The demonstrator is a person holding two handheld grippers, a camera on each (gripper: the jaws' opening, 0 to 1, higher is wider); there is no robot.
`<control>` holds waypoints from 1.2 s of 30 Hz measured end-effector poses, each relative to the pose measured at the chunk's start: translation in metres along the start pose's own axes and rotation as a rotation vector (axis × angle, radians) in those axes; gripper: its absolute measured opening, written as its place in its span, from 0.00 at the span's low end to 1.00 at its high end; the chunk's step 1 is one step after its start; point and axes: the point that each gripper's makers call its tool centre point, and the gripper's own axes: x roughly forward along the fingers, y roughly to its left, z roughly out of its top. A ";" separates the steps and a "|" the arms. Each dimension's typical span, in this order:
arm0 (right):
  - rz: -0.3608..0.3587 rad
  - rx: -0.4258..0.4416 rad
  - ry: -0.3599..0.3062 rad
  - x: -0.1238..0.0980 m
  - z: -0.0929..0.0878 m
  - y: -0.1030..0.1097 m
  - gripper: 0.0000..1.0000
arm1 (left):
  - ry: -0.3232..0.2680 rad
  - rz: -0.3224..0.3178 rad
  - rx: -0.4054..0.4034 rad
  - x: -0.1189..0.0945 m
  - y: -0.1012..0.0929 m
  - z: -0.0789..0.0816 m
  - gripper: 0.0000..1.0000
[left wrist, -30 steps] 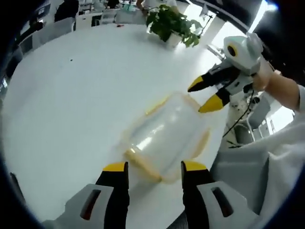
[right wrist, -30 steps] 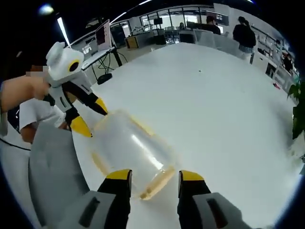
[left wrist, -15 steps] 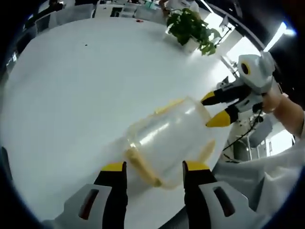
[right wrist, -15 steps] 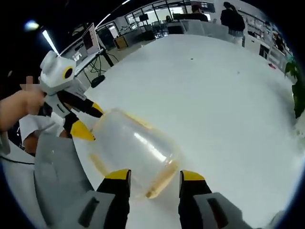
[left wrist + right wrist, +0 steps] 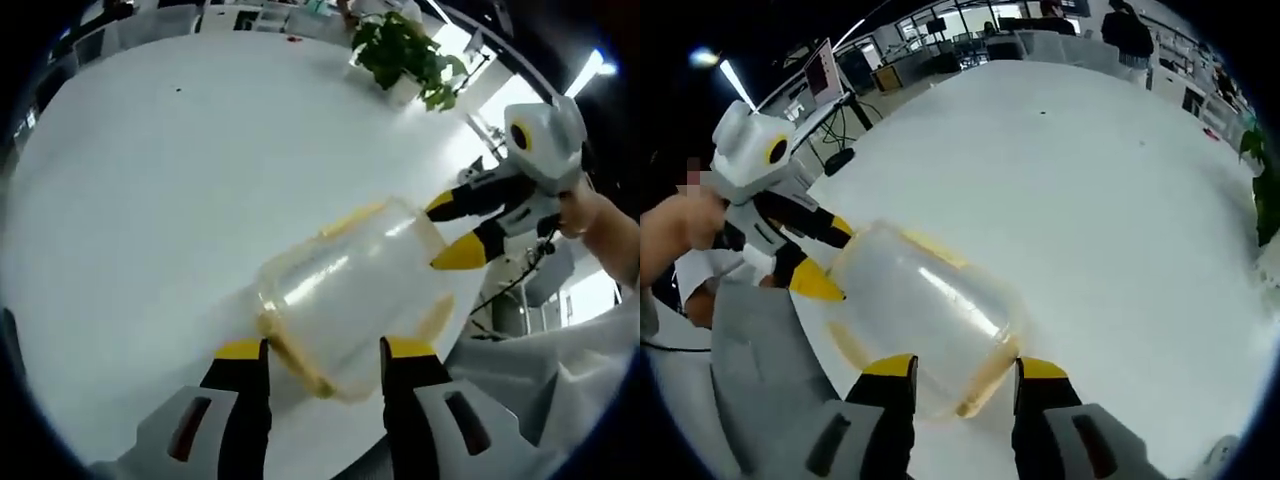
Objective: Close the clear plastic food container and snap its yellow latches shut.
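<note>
You cannot tell whether the yellow latches (image 5: 296,352) on the container (image 5: 350,290) are snapped; motion blur softens them. The plant (image 5: 1268,215) is cut off at the picture's edge.

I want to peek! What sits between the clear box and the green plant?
Nothing: in the left gripper view, bare round white table stretches from the clear plastic yellow-latched container to the leafy potted plant.

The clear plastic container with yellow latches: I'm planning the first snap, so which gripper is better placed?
Probably left: the left gripper has an end latch between its open jaws, while the right gripper straddles a corner of the clear plastic container.
</note>
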 end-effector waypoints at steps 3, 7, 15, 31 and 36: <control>-0.004 0.000 -0.003 0.001 0.000 0.001 0.36 | 0.004 -0.001 0.011 0.000 -0.001 0.000 0.42; 0.001 0.004 -0.005 0.000 0.000 0.001 0.36 | 0.005 0.000 0.006 0.001 -0.001 0.000 0.41; -0.015 0.000 0.000 0.001 0.001 0.000 0.35 | -0.010 -0.002 -0.007 -0.001 -0.004 0.004 0.37; 0.060 0.112 0.007 0.006 -0.007 0.005 0.34 | -0.005 -0.006 -0.029 0.005 0.000 0.005 0.38; 0.052 0.123 0.013 0.006 -0.007 0.006 0.34 | -0.013 -0.002 -0.043 0.004 0.000 0.004 0.39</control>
